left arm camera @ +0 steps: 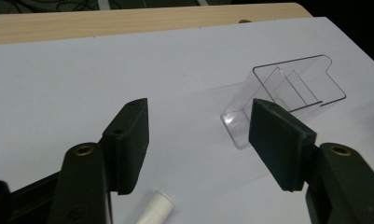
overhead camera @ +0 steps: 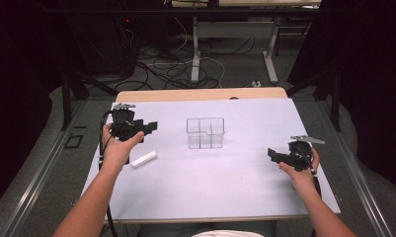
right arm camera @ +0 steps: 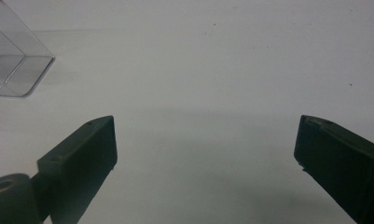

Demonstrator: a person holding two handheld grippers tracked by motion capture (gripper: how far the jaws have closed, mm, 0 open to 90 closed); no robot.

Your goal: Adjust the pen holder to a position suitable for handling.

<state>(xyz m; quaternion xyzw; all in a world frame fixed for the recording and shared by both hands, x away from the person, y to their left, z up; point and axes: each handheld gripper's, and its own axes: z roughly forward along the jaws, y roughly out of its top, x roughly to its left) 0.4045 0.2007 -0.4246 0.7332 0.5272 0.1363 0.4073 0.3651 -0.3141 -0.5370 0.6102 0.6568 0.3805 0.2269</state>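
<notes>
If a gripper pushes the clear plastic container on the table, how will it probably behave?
The clear container looks thin-walled and empty, so it is probably light and would likely slide on the smooth white table cover. It stands upright with tall sides, so a high push may tip it. Its walls probably flex if squeezed.

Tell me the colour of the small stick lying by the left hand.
White; the stick shows best in the high view.

White sheet (overhead camera: 225, 187) over wooden table (overhead camera: 200, 94), wood strip bare at far edge. Grey floor (overhead camera: 52, 182) around, metal rails (overhead camera: 32, 182) along both sides. Beyond, tangled cables (overhead camera: 171, 69) on floor between white desk legs (overhead camera: 195, 54). Dark surroundings left and right; small red light (overhead camera: 128, 20) at far left.
</notes>
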